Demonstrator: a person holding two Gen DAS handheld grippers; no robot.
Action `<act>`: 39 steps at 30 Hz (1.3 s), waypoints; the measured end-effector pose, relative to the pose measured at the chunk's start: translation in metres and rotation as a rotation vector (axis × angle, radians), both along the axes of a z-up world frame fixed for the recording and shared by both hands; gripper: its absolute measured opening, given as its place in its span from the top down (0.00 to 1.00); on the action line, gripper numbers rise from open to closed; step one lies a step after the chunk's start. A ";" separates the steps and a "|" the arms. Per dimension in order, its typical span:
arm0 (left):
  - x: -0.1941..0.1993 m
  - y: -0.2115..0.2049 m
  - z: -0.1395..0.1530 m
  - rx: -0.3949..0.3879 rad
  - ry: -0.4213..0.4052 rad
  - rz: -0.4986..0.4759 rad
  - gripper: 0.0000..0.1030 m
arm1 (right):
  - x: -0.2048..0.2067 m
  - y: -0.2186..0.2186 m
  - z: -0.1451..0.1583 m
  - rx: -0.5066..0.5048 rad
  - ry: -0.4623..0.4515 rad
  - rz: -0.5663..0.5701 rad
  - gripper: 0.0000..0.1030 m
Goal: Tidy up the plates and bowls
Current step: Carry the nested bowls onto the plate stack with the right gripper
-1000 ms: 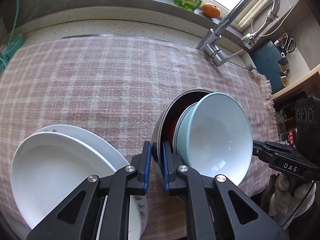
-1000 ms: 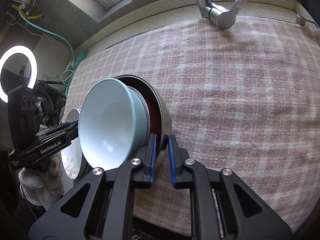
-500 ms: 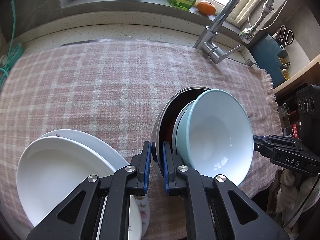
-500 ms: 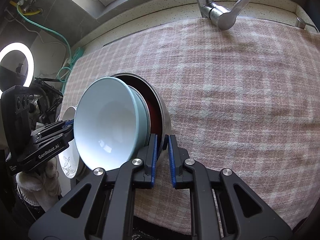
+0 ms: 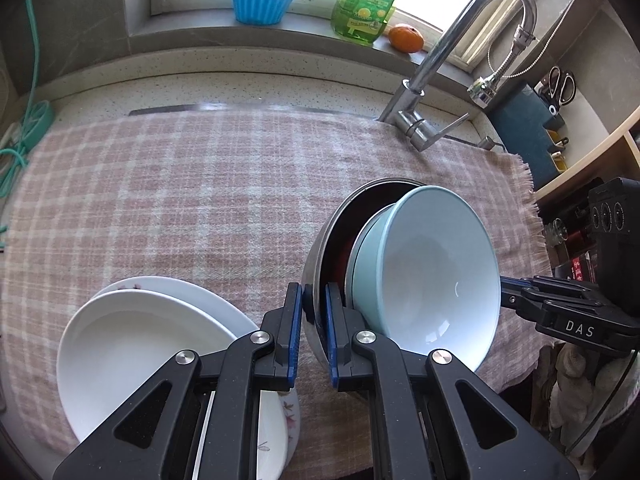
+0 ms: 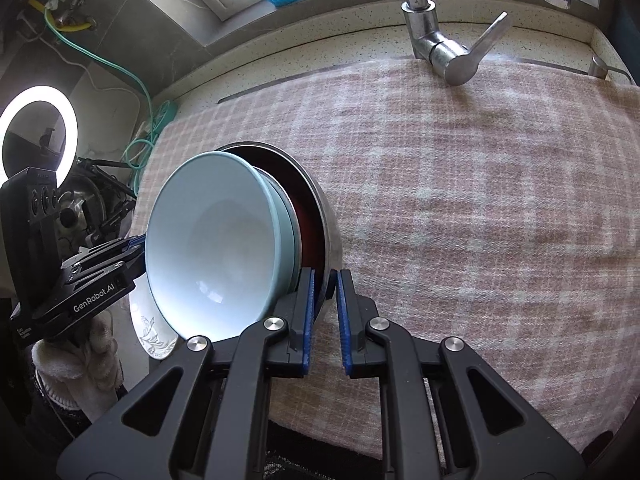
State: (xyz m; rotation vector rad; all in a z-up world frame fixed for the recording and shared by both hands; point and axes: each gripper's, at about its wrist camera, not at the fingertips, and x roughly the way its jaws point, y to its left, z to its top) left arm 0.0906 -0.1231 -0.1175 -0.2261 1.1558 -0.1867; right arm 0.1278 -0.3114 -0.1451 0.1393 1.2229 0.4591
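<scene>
Two claws [image 5: 310, 326] [image 6: 323, 314] pinch three nested bowls [image 5: 432, 276]; two plates [image 5: 132, 344] stacked.

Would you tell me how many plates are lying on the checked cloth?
2: a plain white plate stacked on a floral plate, left of the left gripper. More may be hidden underneath.

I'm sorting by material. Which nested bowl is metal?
The outermost steel bowl, clamped by both grippers; the pale blue bowl nested inside is glazed.
</scene>
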 end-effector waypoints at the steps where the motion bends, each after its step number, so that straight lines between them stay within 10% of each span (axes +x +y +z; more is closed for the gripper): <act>1: -0.001 0.003 0.003 -0.004 -0.002 0.008 0.93 | -0.001 0.004 0.005 0.001 -0.005 0.006 0.88; 14: -0.032 0.068 0.038 -0.017 -0.050 0.046 0.93 | -0.033 0.083 0.042 0.009 -0.066 0.054 0.88; 39: -0.077 0.149 0.012 -0.032 0.018 0.018 0.93 | -0.080 0.168 -0.004 -0.023 0.007 0.019 0.88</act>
